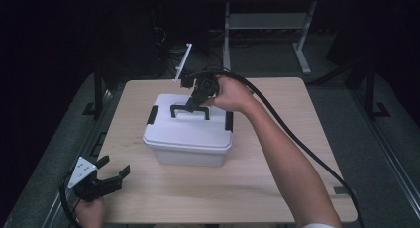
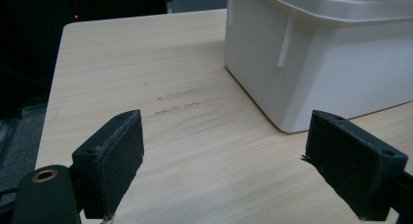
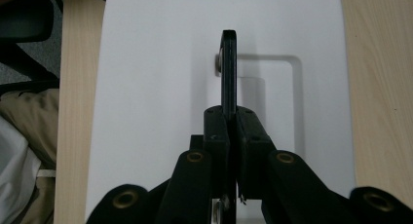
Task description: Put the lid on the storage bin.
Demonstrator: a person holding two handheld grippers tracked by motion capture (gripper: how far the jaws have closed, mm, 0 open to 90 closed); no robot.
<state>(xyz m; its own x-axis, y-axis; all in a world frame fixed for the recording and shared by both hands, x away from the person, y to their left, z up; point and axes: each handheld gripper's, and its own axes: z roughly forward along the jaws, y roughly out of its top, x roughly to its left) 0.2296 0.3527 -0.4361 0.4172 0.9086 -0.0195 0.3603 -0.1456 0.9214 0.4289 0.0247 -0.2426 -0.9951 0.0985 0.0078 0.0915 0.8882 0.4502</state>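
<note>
A white plastic box (image 1: pixel 188 139) with a white lid (image 3: pixel 160 87) and black side latches stands in the middle of the wooden table (image 1: pixel 277 173). Its black carry handle (image 1: pixel 189 109) is raised upright above the lid. My right gripper (image 1: pixel 190 105) is shut on that handle (image 3: pixel 228 73), the jaws pinching its bar from both sides. My left gripper (image 1: pixel 115 167) hovers open near the table's front left corner, apart from the box (image 2: pixel 316 63), with nothing between its fingers (image 2: pixel 119 156).
A black latch (image 1: pixel 152 115) clips the lid at the left end and another (image 1: pixel 229 120) at the right. The right gripper's cable (image 1: pixel 297 139) runs along the forearm. Dark floor and a desk frame (image 1: pixel 267 25) lie beyond the far edge.
</note>
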